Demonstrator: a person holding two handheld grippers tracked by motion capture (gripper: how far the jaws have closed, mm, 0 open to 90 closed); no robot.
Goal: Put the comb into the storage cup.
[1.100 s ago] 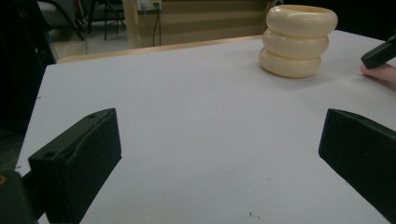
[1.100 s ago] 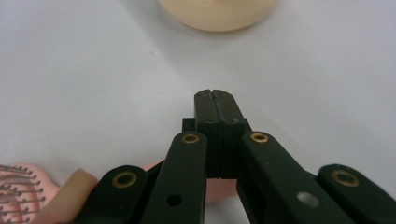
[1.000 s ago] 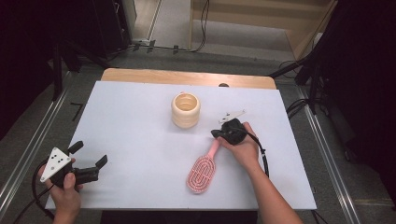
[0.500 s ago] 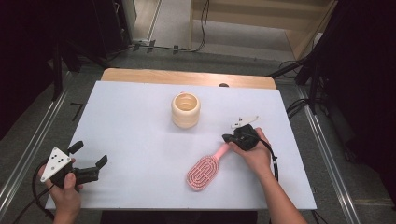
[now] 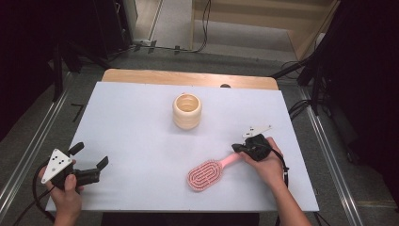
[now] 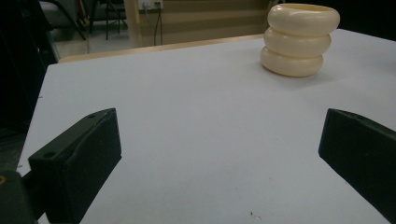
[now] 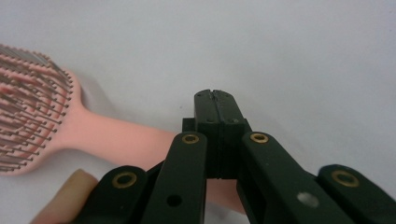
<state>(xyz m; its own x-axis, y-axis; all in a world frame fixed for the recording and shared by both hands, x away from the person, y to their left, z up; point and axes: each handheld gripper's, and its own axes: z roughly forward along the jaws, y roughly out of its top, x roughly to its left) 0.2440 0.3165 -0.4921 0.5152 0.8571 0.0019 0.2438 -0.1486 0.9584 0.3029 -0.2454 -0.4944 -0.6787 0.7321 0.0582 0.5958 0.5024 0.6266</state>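
A pink hairbrush [image 5: 204,175] lies bristles up on the white table top [image 5: 136,127], its handle pointing right. My right gripper [image 5: 236,149] sits over the end of that handle, jaws pressed flat together with nothing between them. In the right gripper view the shut gripper [image 7: 215,95] crosses above the brush handle [image 7: 116,135], and a fingertip [image 7: 65,196] of the person lies beside the handle. My left gripper [image 5: 91,155] rests at the table's front left, jaws wide open and empty. The left gripper view has its gripper [image 6: 219,140] aimed across bare table.
A cream ribbed cup [image 5: 187,110] stands upright at the table's middle back, and is the cream cup [image 6: 299,39] far ahead in the left gripper view. A wooden strip [image 5: 188,77] runs along the far edge. Cables and dark stands surround the table.
My right hand and its shut gripper have slid right across the table. The brush's handle swung right with it, so the brush lies flatter across. The left hand kept still.
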